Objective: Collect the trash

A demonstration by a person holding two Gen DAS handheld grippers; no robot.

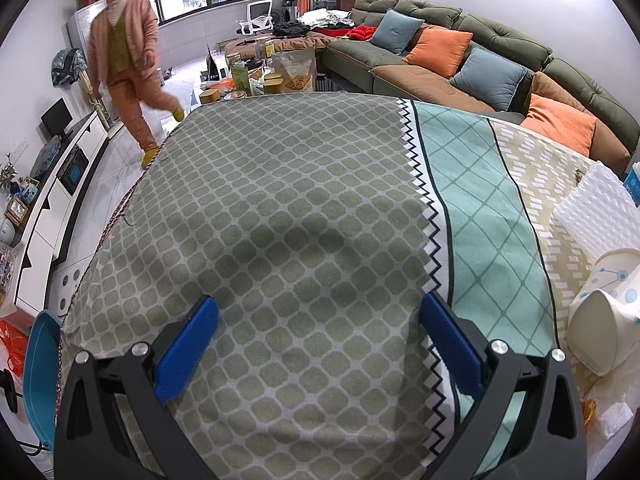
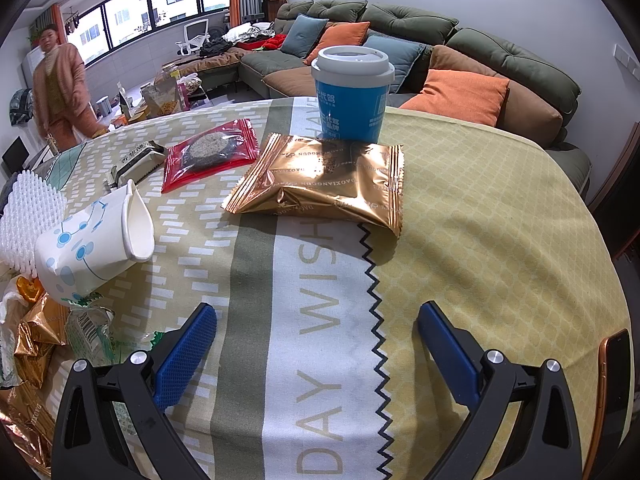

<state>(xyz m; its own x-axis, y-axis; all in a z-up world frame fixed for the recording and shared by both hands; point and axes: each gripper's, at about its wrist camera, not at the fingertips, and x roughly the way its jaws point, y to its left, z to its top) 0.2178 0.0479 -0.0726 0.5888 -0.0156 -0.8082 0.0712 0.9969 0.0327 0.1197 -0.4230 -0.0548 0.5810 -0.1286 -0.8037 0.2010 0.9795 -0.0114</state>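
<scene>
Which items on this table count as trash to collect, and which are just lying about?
Trash to collect:
gold wrapper
red wrapper
tipped paper cup
crumpled wrappers

Probably lying about:
lidded blue cup
phone

The left gripper (image 1: 318, 344) hovers with its blue-padded fingers spread wide and nothing between them. The right gripper (image 2: 316, 350) is likewise agape and empty.
</scene>
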